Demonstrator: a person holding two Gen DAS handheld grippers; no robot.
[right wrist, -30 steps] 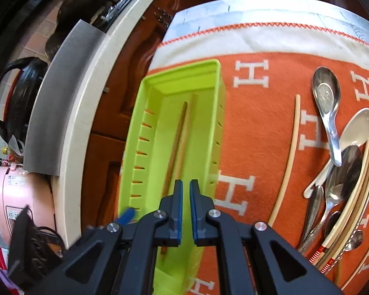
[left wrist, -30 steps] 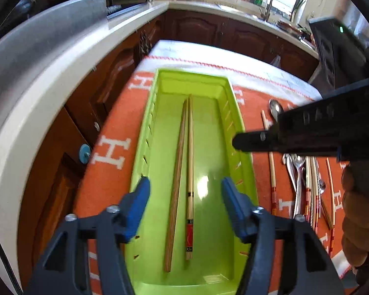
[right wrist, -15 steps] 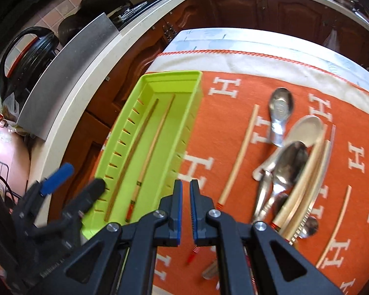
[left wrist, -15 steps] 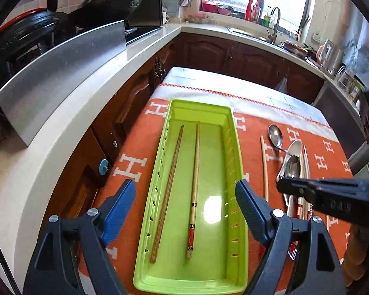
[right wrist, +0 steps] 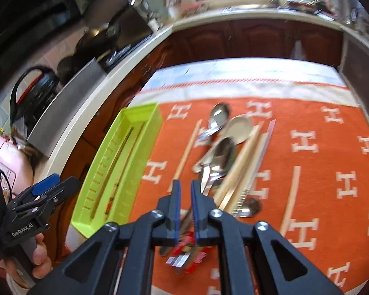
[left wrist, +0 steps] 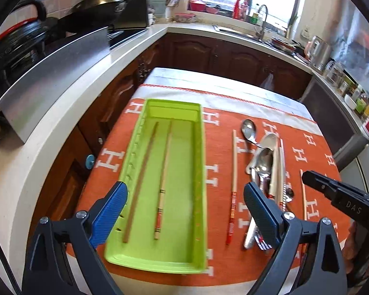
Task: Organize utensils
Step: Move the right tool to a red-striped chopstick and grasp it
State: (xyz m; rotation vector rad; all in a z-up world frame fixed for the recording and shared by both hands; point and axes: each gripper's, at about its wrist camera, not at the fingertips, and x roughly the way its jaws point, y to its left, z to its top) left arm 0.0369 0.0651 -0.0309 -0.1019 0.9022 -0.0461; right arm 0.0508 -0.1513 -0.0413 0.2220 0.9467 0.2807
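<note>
L claw hangs over the near end of the green tray, jaws opening wide, nothing btwn them. Tray holds 2 chopsticks, side by side, apart. On the orange cloth right of tray: 1 loose chopstick, then a pile of spoons & chopsticks. R claw enters at right edge.

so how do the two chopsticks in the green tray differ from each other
The left chopstick is plain darker brown wood along its whole length; the right chopstick is paler, with red and dark decorated bands near its near end. The left one slants more, the right lies straighter. Both lie flat, apart, lengthwise in the green tray.
</note>
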